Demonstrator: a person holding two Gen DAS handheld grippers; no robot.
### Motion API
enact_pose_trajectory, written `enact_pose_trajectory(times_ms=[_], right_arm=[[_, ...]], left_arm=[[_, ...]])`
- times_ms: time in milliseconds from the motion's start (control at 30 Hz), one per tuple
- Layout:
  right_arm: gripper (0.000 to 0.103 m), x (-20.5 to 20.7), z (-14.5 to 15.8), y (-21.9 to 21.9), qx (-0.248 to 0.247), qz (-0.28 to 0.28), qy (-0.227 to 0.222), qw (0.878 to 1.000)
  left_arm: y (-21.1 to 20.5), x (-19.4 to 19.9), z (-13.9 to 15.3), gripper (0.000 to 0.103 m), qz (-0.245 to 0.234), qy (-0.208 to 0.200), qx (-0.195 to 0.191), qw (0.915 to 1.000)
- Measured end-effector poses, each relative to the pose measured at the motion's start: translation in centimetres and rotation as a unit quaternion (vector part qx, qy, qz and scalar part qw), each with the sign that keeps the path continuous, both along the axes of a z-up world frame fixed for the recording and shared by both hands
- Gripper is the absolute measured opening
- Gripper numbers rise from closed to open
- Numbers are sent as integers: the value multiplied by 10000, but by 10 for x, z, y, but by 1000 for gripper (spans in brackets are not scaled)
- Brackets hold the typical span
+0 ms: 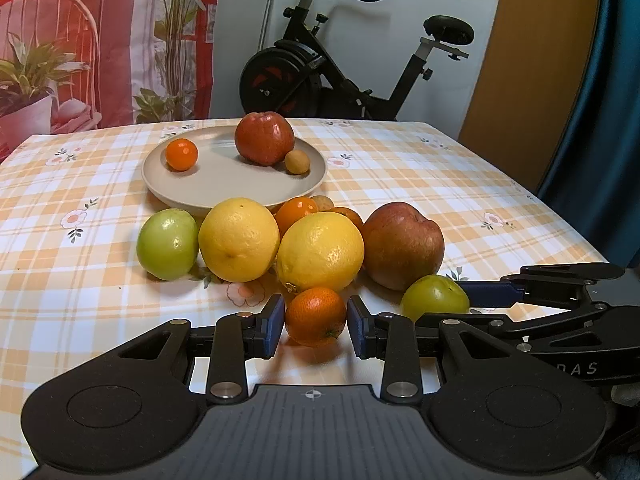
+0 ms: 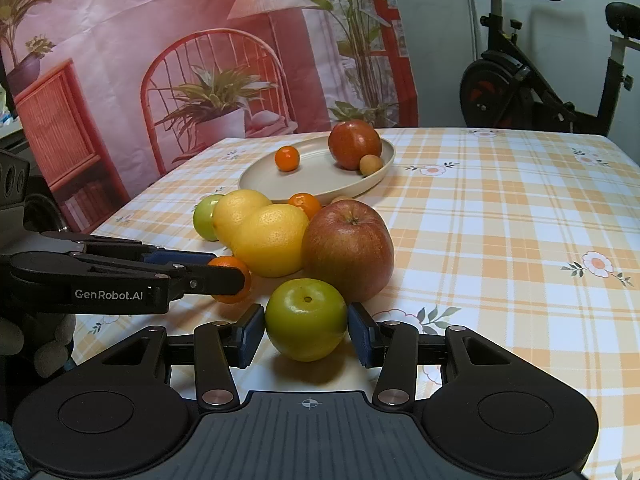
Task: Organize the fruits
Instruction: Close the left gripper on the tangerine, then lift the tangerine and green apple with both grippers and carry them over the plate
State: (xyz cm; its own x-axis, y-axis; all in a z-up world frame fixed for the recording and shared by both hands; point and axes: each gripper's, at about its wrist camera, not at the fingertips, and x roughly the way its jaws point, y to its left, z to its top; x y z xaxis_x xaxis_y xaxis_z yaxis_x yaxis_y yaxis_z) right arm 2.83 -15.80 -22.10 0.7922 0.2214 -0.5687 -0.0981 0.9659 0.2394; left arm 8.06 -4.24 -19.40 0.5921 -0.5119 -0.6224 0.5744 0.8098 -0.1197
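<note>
Your left tongs (image 1: pixel 316 322) are clamped on a small mandarin (image 1: pixel 315 316), both blue pads pressed to its sides, the fruit resting on the tablecloth (image 1: pixel 460 184). Your right tongs (image 2: pixel 307 332) are closed around a green fruit (image 2: pixel 306 318); the pads sit right at its flanks, and it too rests on the cloth.

Just ahead of the left tongs lie two lemons (image 1: pixel 320 252), touching each other and crowding the mandarin's far side. A green apple (image 1: pixel 168 244) sits left of them, a red apple (image 1: pixel 402 244) to the right, close behind your right tongs' fruit. Two more mandarins (image 1: pixel 296 210) are tucked behind the lemons, against the plate (image 1: pixel 192 196).

The plate is further ahead, beyond the pile. It holds a mandarin on its left, and a red apple (image 1: pixel 264 138) with a small brown fruit (image 1: pixel 297 162) touching it on the right; its middle and near side are bare.

To the right of your right tongs the cloth is open up to the table's edge. Left of the left tongs there is bare cloth too.
</note>
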Motion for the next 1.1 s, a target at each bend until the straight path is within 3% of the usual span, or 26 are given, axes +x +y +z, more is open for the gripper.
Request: enact_pose_trajectory(times_ms=[600, 1100], right_arm=[[42, -2, 4, 4, -70, 97, -108, 9999], [42, -3, 31, 5, -123, 206, -512, 9984]], left_arm=[[7, -5, 11, 36, 45, -188, -160, 9997], [28, 2, 42, 36, 429, -804, -320, 9953]])
